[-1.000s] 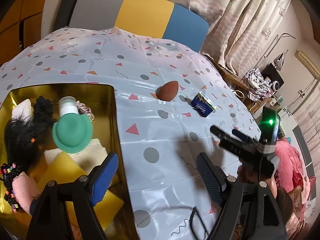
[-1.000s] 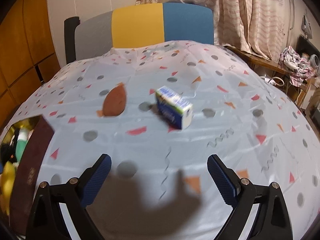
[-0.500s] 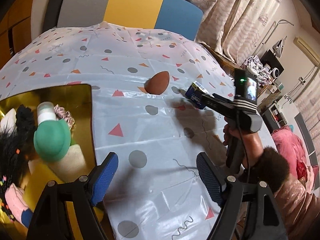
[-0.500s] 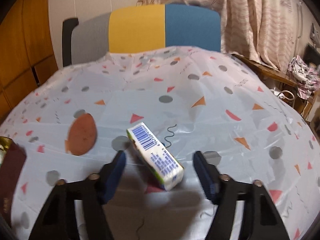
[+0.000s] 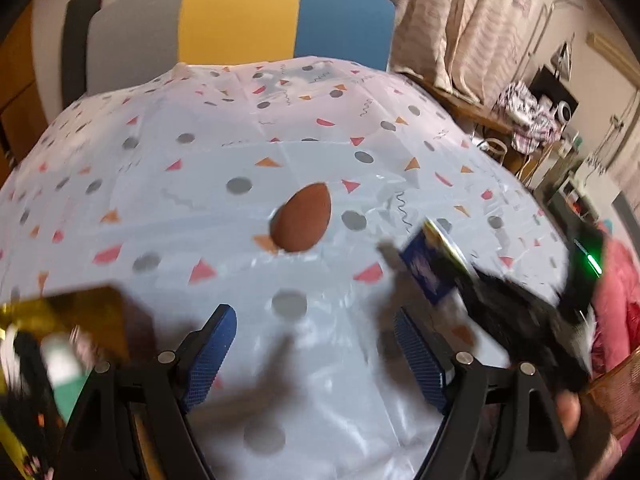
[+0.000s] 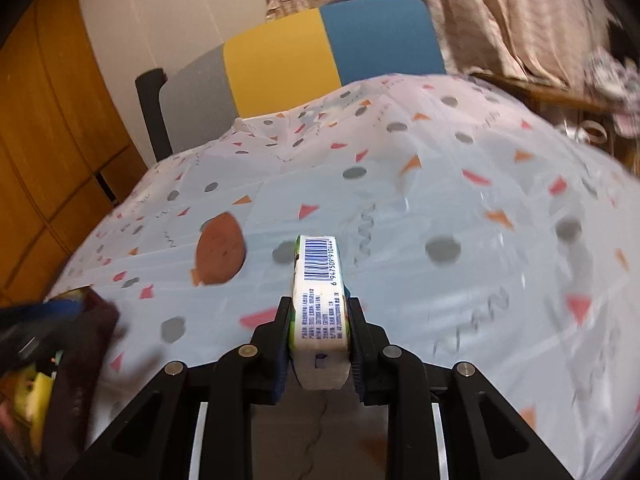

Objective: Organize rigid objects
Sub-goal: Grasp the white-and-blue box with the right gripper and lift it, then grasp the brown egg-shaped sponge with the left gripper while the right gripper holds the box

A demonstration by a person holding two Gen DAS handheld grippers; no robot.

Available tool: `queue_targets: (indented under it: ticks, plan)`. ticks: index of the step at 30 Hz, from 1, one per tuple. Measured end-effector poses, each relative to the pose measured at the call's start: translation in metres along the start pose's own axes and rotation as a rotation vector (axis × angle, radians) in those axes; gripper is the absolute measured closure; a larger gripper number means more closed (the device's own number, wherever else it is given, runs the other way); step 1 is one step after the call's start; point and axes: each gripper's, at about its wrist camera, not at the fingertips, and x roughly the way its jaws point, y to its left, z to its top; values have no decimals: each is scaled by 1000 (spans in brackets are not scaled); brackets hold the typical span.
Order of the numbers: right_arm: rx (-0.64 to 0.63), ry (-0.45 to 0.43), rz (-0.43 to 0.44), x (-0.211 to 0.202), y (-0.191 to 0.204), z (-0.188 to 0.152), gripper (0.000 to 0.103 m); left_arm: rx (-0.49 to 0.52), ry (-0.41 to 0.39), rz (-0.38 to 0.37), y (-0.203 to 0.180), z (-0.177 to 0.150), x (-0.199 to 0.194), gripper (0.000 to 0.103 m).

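2 grippers, 1 carton, 1 egg-shaped item, 1 box on a patterned tablecloth (image 6: pixel 460 200).

Item 1: small carton (image 6: pixel 318 300), white with green and blue print. Location: clamped between the 2 pads of the right gripper (image 6: pixel 319 312), raised off the cloth. Long axis runs along the fingers, away from the camera; the far end projects past the fingertips toward the chair (image 6: pixel 332 52), the near end sits deep between the jaws. Upper face carries a blue barcode at the far end, with digits along its right edge reading roughly 6 947509 910444. Below the barcode are lines of fine blue print, too small to read. In the left wrist view the same carton (image 5: pixel 430 268) appears blurred, showing a dark blue face with pale lettering that cannot be read.

Item 2: brown egg-shaped object (image 5: pixel 302 222), resting on the cloth, narrow end pointing away from the left camera. In the right wrist view it lies just left of the carton's far end (image 6: pixel 220 254).

Item 3: gold-lined box (image 5: pixel 80 312), at the near left table edge, holding blurred contents, among them something green and white. Its dark outer wall (image 6: pixel 80 344) shows in the right wrist view.

Item 4: left gripper (image 5: pixel 316 354), jaws spread wide, nothing between the blue pads, hovering over the cloth nearer than the brown object.
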Motion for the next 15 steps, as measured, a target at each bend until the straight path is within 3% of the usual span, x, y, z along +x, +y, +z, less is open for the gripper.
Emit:
queue_targets:
  ticks: [8, 11, 15]
  plan:
    - [9, -22, -29, -2, -1, -22, 77, 13, 67, 53, -3, 49, 71, 20]
    - [15, -20, -28, 0, -3, -24, 77, 38, 67, 66, -9, 59, 88, 20]
    - [34, -25, -22, 0, -7, -26, 77, 97, 44, 137, -14, 67, 109, 23]
